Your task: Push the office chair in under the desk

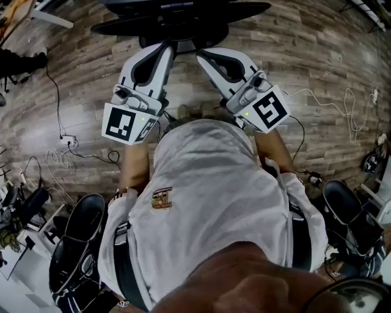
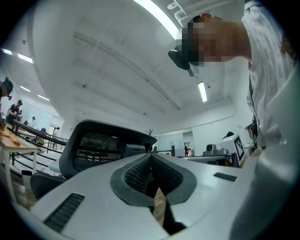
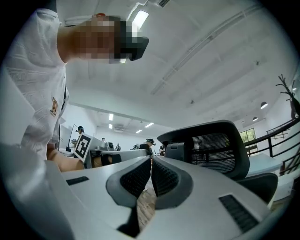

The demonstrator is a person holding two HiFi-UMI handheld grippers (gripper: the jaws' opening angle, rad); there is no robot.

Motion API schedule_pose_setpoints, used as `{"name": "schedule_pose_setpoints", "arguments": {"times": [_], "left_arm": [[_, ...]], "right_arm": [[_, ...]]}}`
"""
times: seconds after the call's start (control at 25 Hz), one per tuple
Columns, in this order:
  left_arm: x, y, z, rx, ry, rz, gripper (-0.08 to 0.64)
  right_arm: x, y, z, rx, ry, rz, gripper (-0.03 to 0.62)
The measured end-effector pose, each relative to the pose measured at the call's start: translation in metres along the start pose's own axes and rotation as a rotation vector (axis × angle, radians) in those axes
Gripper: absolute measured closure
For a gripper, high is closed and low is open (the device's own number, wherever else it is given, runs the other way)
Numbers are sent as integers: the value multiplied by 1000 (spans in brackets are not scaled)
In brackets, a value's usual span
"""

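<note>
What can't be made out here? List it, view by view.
- Head view: the top edge cuts off the office chair; no desk in frame.
- Left gripper view: the left gripper's body hides the chair's base.
- Right gripper view: the right gripper does the same.

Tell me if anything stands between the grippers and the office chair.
Nothing visible does. The left gripper and right gripper, jaws shut and empty, point at the office chair, with only bare wooden floor showing between. What lies beyond the chair is out of view.
</note>
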State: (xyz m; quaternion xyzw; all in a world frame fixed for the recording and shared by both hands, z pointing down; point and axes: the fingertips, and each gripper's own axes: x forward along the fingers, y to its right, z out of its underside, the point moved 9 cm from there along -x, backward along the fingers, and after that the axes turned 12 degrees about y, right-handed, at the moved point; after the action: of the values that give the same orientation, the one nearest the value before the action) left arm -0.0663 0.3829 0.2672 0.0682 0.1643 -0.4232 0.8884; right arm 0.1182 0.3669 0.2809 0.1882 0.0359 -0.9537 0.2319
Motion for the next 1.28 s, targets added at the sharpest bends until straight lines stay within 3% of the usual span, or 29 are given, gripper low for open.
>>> {"name": "schedule_pose_setpoints", "arguments": {"times": [0.24, 0.36, 0.48, 0.84, 0.92, 1.0, 1.16, 1.28], "left_arm": [[0, -15, 12, 62, -36, -37, 538], [2, -26, 18, 95, -69, -47, 479], [4, -33, 23, 119, -101, -44, 434], [-4, -61, 35, 184, -176, -57, 329], [-7, -69, 40, 257, -215, -67, 293], [-10, -77, 43, 388, -280, -66, 284], [-11, -93, 53, 642, -437, -25, 272], [-11, -106, 65, 771, -525, 4, 265]], "right_arm": [[3, 9, 14, -42, -76, 11, 555], [11, 15, 17, -77, -82, 27, 547], [16, 21, 22, -95, -116, 24, 443], [18, 47, 36, -259, -259, 44, 368], [18, 53, 38, -321, -319, 58, 362], [17, 58, 40, -395, -392, 80, 360], [20, 69, 48, -611, -540, 61, 356], [24, 78, 59, -768, -647, 31, 354]]}}
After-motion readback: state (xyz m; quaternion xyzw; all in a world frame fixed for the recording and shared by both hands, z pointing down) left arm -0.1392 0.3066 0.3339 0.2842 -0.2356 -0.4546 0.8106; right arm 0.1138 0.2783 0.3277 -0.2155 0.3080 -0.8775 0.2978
